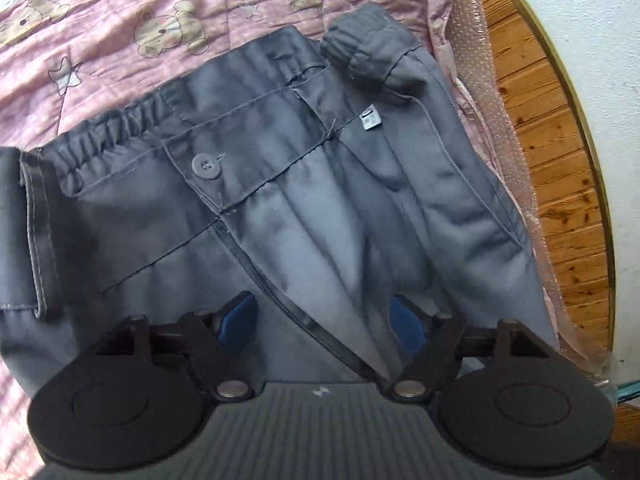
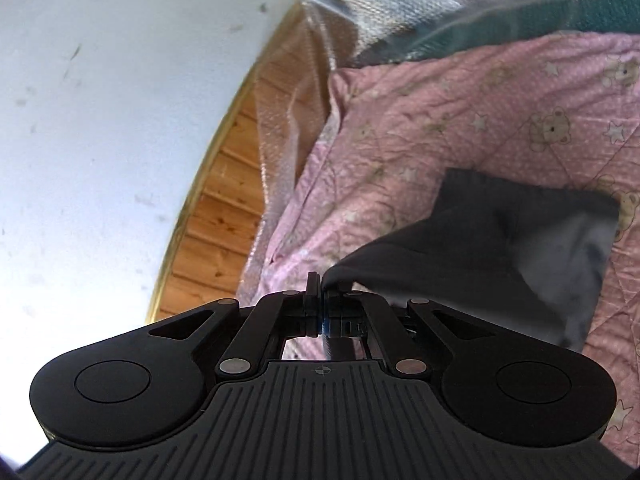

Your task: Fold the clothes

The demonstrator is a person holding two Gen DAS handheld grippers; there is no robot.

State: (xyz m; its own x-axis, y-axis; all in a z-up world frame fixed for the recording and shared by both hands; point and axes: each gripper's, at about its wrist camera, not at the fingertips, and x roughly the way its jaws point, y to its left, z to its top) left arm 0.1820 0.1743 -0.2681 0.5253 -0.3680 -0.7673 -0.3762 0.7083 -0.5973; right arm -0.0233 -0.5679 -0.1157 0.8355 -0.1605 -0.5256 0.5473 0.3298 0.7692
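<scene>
— While my right gripper is pinched tight on a corner of the grey trousers, the left gripper hangs wide open over the fly, holding nothing.
— Risk?
— Trousers lie on the pink blanket; that thin pinch could slip if I pull. I think it's a leg hem, but it's blurred.

A pink quilt printed with teddy bears and stars is spread flat, creased. Along the quilt's edge hangs clear bubble wrap, and beyond that run wooden floorboards. A brass-coloured strip borders the boards on their far side from the quilt, against a pale white floor.
</scene>
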